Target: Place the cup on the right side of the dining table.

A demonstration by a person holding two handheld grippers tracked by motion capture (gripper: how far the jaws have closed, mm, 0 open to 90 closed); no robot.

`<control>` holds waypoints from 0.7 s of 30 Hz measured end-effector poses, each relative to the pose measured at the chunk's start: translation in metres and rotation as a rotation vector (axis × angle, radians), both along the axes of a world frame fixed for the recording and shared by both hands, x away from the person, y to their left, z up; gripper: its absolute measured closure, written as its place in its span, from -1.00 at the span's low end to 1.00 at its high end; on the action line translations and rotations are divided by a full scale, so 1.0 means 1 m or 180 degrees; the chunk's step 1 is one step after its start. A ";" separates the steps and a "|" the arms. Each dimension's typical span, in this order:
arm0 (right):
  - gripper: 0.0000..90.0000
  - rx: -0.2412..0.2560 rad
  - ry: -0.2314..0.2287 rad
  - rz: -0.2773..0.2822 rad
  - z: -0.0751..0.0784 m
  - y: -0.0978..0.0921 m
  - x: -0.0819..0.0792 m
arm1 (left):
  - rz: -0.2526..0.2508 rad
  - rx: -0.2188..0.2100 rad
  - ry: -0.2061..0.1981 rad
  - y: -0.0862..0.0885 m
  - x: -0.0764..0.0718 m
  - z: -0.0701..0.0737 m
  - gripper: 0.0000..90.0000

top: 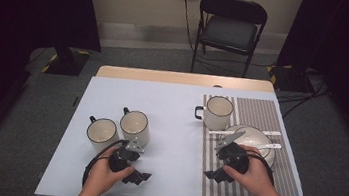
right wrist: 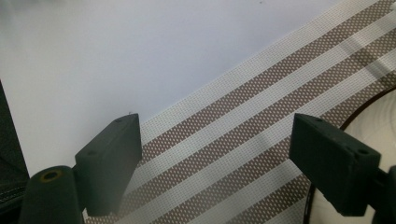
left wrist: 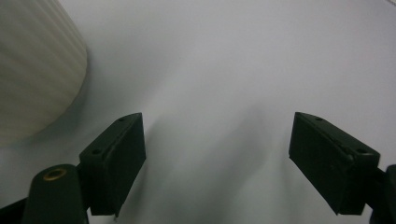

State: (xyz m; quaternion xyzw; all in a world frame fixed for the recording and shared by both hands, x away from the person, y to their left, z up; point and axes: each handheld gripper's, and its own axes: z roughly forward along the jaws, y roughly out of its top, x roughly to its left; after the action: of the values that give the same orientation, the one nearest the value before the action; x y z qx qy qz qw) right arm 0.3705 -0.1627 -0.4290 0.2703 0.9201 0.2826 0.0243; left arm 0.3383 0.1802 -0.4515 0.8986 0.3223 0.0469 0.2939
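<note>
Table [top: 172,102] white cover | 3 mugs [top: 134,126] look empty | bowl [top: 253,138] on striped mat [top: 261,111] | both hand-held grippers [top: 136,176] agape, holding nil

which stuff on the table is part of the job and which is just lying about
Part of the job:
left gripper, open, by two mugs
right gripper, open, over the striped mat
plate beside it
third mug on the mat

Lying about:
folding chair
floor cables
</note>
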 end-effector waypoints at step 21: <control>-0.63 0.0051 0.0056 -0.0002 -0.009 -0.008 -0.010 | 0.0047 0.0035 0.0009 0.013 -0.008 -0.002 -0.59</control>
State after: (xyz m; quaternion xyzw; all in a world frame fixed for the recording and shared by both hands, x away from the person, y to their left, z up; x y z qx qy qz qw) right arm 0.3608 -0.1703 -0.4383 0.2733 0.9179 0.2875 0.0142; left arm 0.3305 0.1927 -0.4533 0.8979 0.3291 0.0495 0.2881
